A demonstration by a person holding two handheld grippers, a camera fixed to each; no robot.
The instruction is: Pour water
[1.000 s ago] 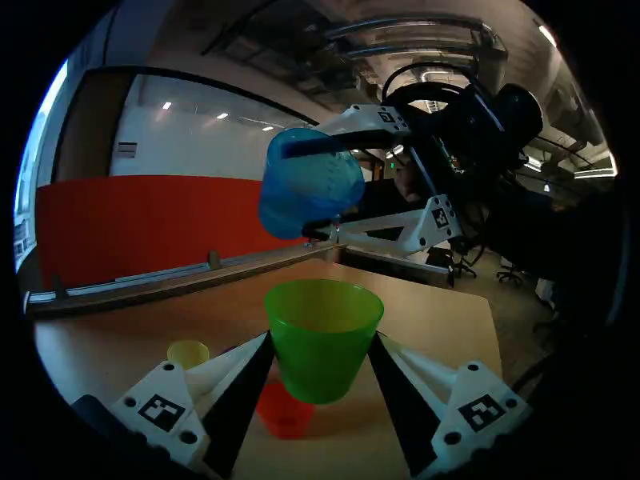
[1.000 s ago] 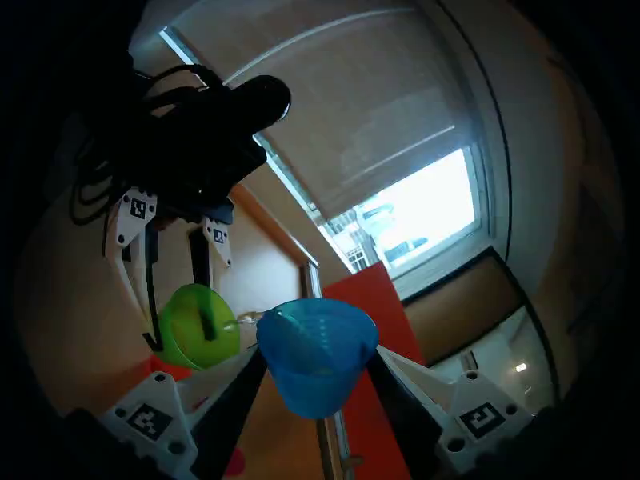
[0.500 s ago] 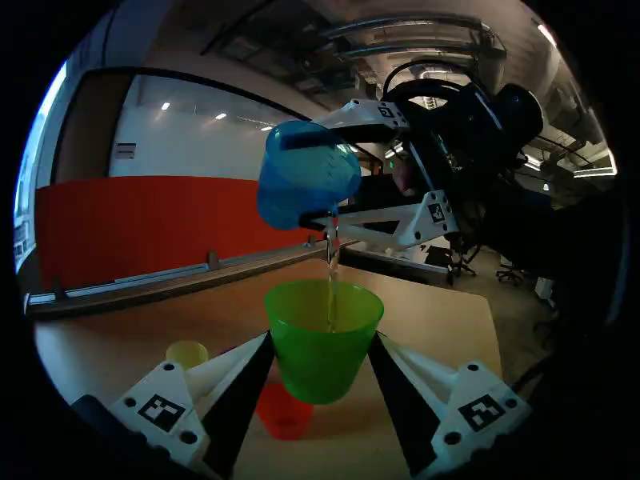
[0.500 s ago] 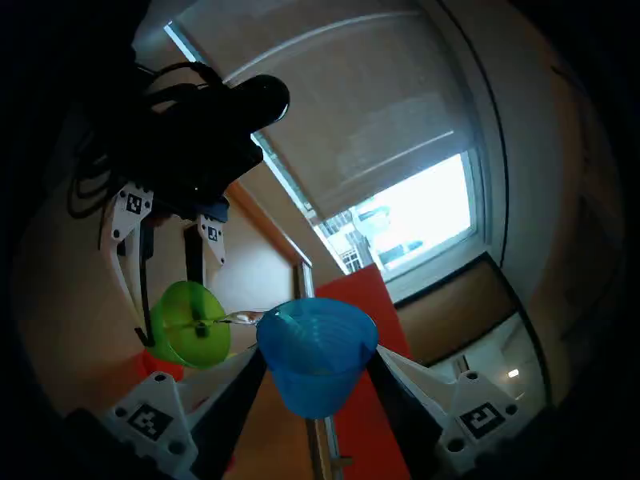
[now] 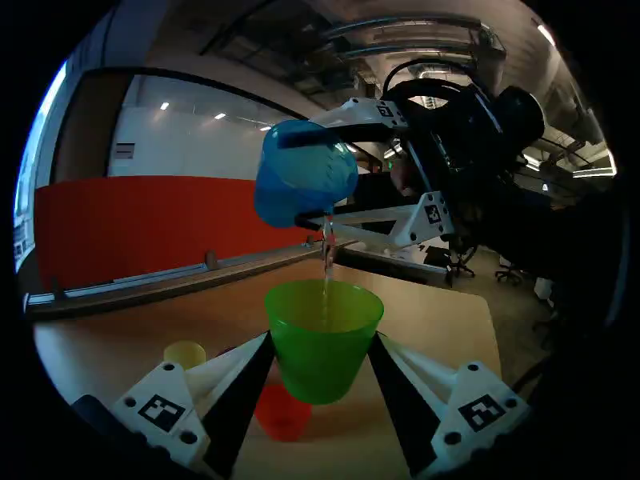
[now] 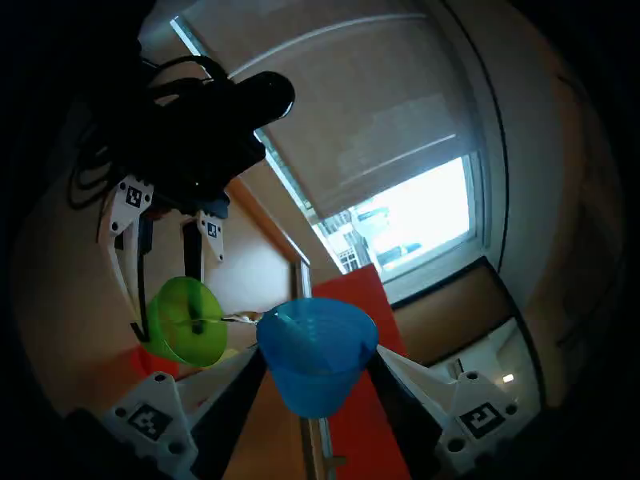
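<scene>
Water (image 5: 326,260) falls in a thin stream from the blue cup (image 5: 302,174) into the green cup (image 5: 324,356) straight beneath it, mouths lined up so nothing lands on the worktop (image 5: 436,316). Left gripper (image 5: 322,344): jaws clenched on the green cup, held upright as the receiver; a yellow cup (image 5: 186,352) and a red cup (image 5: 280,416) stand unused on the worktop, lower left. Right gripper (image 6: 318,360): jaws clenched on the blue cup, tipped lip-down above; judged mid-pour.

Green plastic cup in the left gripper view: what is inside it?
A thin stream of water from the tilted blue plastic cup falls into the green plastic cup. How full it is cannot be told through the tinted wall.
</scene>
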